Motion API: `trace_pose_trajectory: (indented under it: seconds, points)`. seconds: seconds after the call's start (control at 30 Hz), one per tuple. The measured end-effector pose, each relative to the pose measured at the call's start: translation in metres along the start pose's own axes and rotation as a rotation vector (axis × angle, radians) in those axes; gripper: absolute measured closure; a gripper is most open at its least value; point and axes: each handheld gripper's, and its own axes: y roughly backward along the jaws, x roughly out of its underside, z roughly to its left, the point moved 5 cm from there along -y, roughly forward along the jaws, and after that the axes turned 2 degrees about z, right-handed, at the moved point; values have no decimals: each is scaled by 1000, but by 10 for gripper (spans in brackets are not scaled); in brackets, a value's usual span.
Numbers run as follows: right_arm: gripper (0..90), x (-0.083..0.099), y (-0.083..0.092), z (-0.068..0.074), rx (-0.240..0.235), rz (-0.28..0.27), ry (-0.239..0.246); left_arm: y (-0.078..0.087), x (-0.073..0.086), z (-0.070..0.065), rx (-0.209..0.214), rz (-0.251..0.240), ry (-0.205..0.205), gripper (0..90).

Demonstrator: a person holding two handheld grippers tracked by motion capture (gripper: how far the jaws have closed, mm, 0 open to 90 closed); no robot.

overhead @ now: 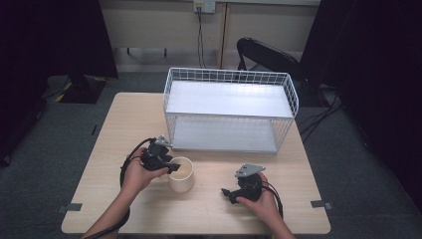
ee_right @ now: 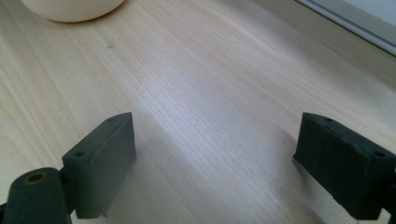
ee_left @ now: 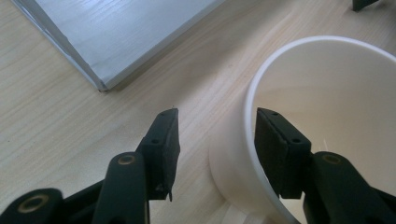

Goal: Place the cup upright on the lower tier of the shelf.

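- The cup is standing upright on the table, open mouth up, in front of the wire rack and well apart from it.
- The left gripper is sitting at the cup's left rim, far nearer to it than the right gripper, which is resting on the bare wood well to the cup's right.
- In the left gripper view the jaws are straddling the cup wall: one is hanging inside the mouth, against or very close to the inner face, the other is standing outside it with a clear gap of table showing between pad and wall.
- So the left jaws are partly apart with the wall between them and are not yet pinching it; I cannot tell whether the inner pad is really touching.
- The relation that matters is this: the wall is running upright between the pads, so the jaws are closing across its thickness, and the outer pad is the one with ground left to cover.
- My judgement is that the cup is tending to slide or tip toward the outer pad unless the hand is holding steady while the gap closes.
- The right gripper is holding its jaws wide apart over bare wood, with nothing between them; the cup's base is showing far off at the top of its view.
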Motion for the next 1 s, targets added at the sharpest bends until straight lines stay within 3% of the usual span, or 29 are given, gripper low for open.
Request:
trace_pose_trajectory:
  seconds: [0.57, 0.8, 1.0]
  points:
    - [112, 0, 0, 0, 0, 0, 0, -7, 0, -1, -8, 58, 23, 601]
    - [112, 0, 0, 0, 0, 1, 0, -8, -2, -2, -10, 117, 19, 642]
    - [112, 0, 0, 0, 0, 0, -1, -8, -4, -5, -4, 165, 17, 735]
